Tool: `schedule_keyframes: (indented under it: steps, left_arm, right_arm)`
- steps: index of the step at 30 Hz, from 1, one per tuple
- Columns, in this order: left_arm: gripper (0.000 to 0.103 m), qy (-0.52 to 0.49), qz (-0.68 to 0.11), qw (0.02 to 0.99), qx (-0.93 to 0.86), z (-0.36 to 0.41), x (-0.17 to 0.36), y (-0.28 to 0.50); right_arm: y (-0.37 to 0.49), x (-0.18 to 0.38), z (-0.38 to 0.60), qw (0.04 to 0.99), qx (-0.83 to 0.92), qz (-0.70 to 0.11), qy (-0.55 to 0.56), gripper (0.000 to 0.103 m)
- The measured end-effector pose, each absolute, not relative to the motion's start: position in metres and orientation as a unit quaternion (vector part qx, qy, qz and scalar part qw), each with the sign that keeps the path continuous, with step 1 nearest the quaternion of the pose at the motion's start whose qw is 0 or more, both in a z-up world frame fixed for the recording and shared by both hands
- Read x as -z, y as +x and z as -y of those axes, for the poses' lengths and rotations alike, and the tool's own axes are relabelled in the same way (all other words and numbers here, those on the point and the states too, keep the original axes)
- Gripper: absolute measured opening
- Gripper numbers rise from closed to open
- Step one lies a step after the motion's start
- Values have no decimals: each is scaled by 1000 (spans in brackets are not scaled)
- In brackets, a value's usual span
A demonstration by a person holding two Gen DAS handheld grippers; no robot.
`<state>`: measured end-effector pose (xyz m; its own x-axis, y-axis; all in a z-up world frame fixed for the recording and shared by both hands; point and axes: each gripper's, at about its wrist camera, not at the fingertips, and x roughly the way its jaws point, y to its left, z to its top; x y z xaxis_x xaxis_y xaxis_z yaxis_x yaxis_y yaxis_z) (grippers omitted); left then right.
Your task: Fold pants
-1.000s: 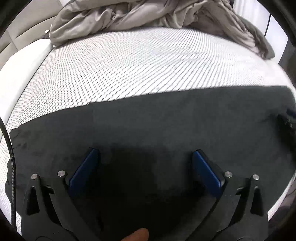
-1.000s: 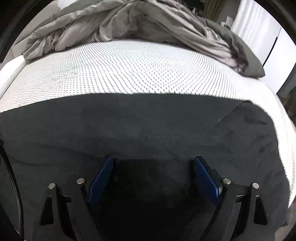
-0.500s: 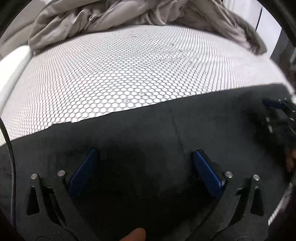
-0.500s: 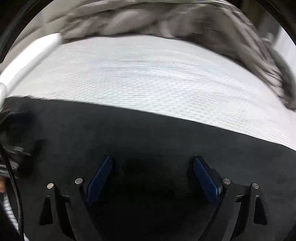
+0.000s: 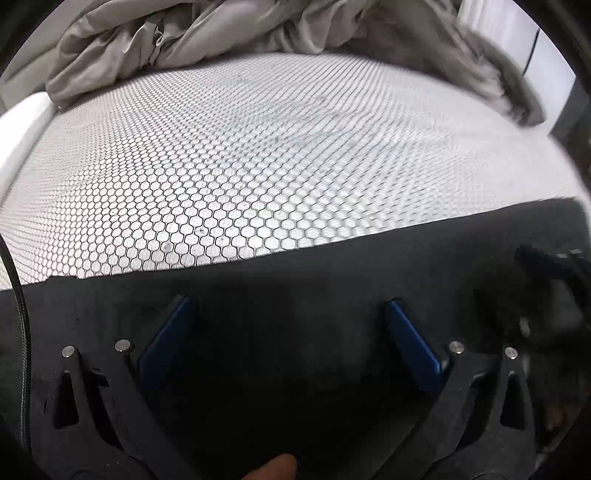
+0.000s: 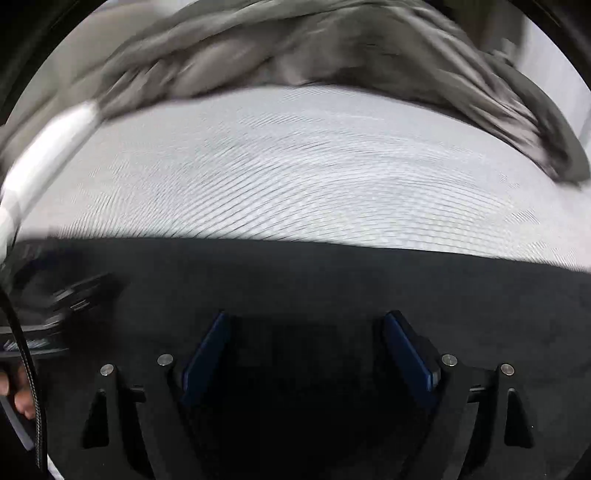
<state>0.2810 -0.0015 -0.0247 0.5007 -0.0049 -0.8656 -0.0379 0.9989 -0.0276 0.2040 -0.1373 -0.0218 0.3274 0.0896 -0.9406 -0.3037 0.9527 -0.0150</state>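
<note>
Left gripper [image 5: 288,317] tilted steeply down over the near part of the bed, blue pads [image 5: 166,339] spread wide, nothing pinched between them, only dark cloth below. A fingertip [image 5: 273,467] of the holding hand visible at the near edge of the left wrist view. Right gripper [image 6: 303,332] also pointed steeply down, jaws spread wide and just eased slightly inward, nothing between them but the cloth lying flat beneath.

Black pants [image 5: 295,280] spread flat across the near side of the mattress [image 5: 258,166], far edge running straight from left to right, white honeycomb-patterned mattress surface bare beyond it. Crumpled grey bedding [image 5: 184,33] heaped along the far side, trailing down toward the far right. Each gripper glimpsed in the other's view: right one dark and blurred at the right margin of the left wrist view, left one at the left margin of the right wrist view, both low over the pants. Right wrist view smeared by motion blur; whether either gripper touches the fabric cannot be told.
</note>
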Motion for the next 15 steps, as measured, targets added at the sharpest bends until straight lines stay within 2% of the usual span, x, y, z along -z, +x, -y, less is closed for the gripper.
schedule_keyframes:
  steps: [3, 11, 15]
  left_arm:
    - [103, -25, -496, 868, -23, -5, 29, 283]
    - [103, -39, -490, 868, -73, -91, 29, 259]
    - [96, -68, -472, 878, -39, -96, 2, 231]
  right_arm:
    - [200, 32, 136, 804, -129, -561, -147, 87]
    - [205, 28, 214, 817, -34, -558, -140, 87]
    - [196, 14, 203, 827, -66, -544, -122, 87]
